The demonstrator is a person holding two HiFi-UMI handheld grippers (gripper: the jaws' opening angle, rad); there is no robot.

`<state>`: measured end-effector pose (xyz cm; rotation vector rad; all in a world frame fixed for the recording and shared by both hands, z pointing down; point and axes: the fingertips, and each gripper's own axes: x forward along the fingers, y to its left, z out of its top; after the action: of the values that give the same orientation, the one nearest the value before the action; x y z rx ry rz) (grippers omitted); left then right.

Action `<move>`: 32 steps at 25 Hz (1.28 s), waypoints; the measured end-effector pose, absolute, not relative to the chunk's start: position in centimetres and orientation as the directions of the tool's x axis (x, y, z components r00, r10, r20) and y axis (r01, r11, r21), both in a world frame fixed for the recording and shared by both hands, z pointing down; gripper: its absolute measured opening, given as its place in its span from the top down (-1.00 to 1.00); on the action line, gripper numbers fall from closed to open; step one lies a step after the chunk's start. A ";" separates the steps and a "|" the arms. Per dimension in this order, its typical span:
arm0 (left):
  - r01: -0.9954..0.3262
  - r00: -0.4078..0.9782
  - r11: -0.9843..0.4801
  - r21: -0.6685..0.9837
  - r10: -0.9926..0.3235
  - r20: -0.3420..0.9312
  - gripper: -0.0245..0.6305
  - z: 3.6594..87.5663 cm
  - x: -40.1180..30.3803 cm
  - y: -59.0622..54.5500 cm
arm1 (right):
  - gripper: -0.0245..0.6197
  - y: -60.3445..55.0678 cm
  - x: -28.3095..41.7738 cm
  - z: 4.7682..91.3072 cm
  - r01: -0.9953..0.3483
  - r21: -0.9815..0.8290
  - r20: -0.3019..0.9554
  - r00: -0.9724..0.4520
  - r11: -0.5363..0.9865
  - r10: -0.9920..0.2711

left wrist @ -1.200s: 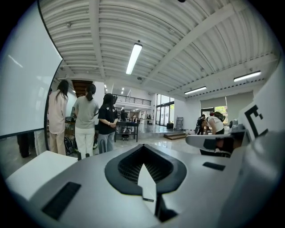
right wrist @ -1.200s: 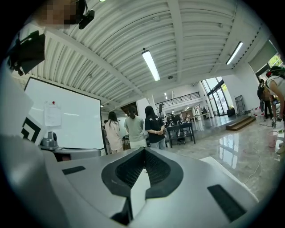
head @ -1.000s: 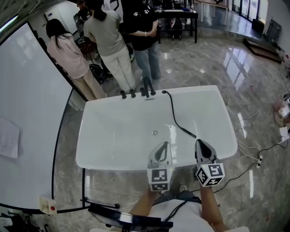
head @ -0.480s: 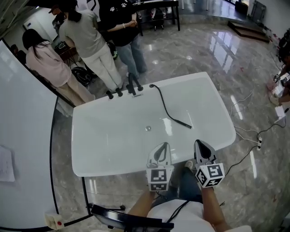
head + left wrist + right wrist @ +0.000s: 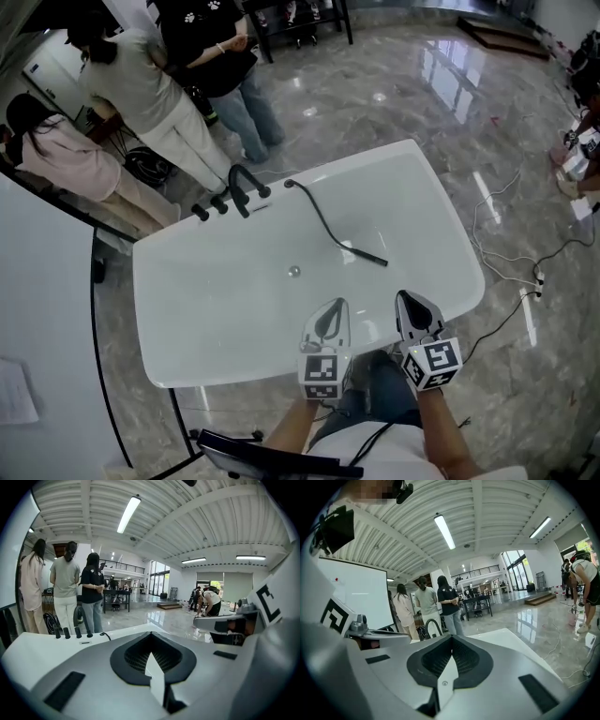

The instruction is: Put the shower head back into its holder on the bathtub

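Head view: white bathtub (image 5: pixel 178 281) seen from its near end. The shower head (image 5: pixel 367 255) lies loose on the tub floor, right of the drain (image 5: pixel 294 271), well apart from the far rim. Its dark hose (image 5: pixel 321 217) runs from it up to the far rim, just beside the tap (image 5: pixel 242 180) and knobs. The holder itself is too small to make out; presumably it sits in that cluster on the far rim.

Left gripper (image 5: pixel 335 307) and right gripper (image 5: pixel 410 305) hover side by side over the near rim, both short of the shower head. Both gripper views show the jaws pressed together with nothing between them.

Three people (image 5: pixel 150 84) stand on the marble floor beyond the far rim, clear of the tub.

Progress, judged: nothing done yet. Left to do: reach in, spread one pair of jaws, clamp the shower head, carry it to the far rim, seat it in the holder, let go.
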<state>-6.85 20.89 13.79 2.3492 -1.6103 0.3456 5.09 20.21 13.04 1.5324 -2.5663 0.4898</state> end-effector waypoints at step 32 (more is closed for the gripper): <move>-0.843 0.491 -0.531 0.090 -0.688 0.535 0.92 32.1 7.0 4.9 | 0.94 7.4 14.4 29.3 -0.812 -0.371 0.294 -0.562 0.450 -0.773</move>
<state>7.00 4.90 32.10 2.3997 -1.2836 0.6342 14.43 7.36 29.30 1.4272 -2.6046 0.7371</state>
